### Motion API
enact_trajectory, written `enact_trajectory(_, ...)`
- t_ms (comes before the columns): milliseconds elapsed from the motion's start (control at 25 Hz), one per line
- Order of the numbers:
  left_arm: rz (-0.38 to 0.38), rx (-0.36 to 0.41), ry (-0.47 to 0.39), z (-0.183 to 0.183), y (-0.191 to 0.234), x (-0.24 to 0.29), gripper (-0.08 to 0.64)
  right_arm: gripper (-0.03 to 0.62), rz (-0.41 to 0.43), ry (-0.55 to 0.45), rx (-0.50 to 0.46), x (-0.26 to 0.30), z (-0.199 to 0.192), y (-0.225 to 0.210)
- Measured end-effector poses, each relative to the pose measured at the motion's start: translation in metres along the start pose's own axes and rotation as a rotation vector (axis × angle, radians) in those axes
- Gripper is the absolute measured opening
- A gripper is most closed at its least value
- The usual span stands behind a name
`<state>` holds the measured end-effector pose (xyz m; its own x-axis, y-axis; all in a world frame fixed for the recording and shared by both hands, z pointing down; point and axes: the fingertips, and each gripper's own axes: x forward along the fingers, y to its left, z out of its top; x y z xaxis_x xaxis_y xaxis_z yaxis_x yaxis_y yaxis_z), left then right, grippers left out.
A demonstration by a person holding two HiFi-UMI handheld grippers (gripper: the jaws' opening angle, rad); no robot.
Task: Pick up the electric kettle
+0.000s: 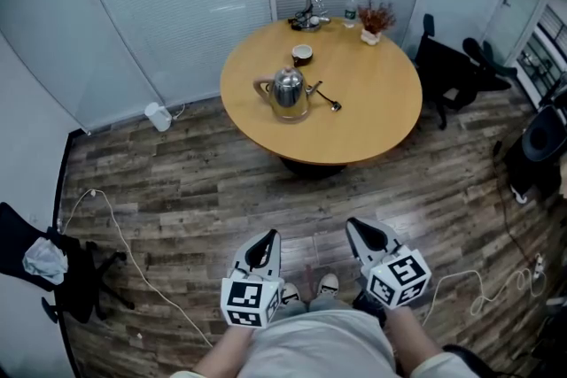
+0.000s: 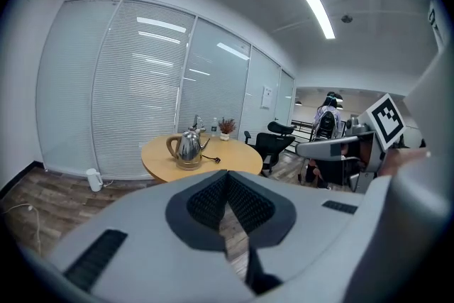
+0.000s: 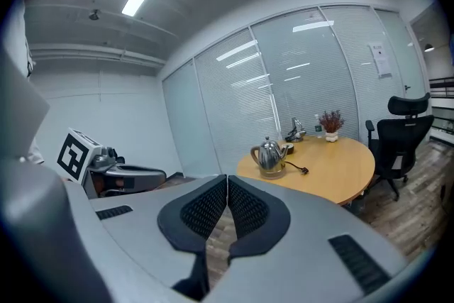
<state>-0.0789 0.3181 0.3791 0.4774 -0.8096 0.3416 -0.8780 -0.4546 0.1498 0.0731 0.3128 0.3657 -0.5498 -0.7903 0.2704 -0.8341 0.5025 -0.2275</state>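
Steel kettle (image 1: pixel 288 89) sits toward the table's (image 1: pixel 372 124) left edge; left gripper (image 1: pixel 266 242) and right gripper (image 1: pixel 361 230) hang well apart from it, jaws pressed together, empty.

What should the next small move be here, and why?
Probably step toward the round table and open one claw on the way. The electric kettle stands there, well out of reach, while the left claw and the right claw are both shut, empty and held close to the person's body.

Electric kettle (image 1: pixel 289 88) on table (image 1: pixel 372 112) — cup (image 1: pixel 302 55) behind it, potted plant (image 1: pixel 376 20) at far edge
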Motion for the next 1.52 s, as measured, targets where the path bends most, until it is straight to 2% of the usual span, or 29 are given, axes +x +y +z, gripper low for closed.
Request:
enact_trajectory(440, -0.024, 0.012, -0.015, -0.004, 0.034, -0.026, 0.003, 0.032, -0.052, -0.028, 0.005, 0.009, 0.000, 0.028)
enact_trajectory(800, -0.038, 0.000, -0.020, -0.001, 0.049, -0.011, 0.003, 0.032, -0.055, -0.016, 0.007, 0.028, -0.003, 0.029)
enact_trajectory(1000, -0.032, -0.002, -0.019, 0.006, 0.061, 0.018, 0.003, 0.032, -0.052, -0.025, 0.019, 0.054, 0.003, 0.009)
enact_trajectory(1240, -0.011, 0.001, -0.004, 0.021, 0.086, 0.079, 0.003, 0.032, -0.034, -0.015, 0.030, 0.109, 0.018, -0.035)
enact_trajectory(1520, 0.026, -0.006, -0.018, 0.068, 0.122, 0.173, 0.003, 0.032, -0.006, -0.009, 0.025, 0.186, 0.059, -0.106)
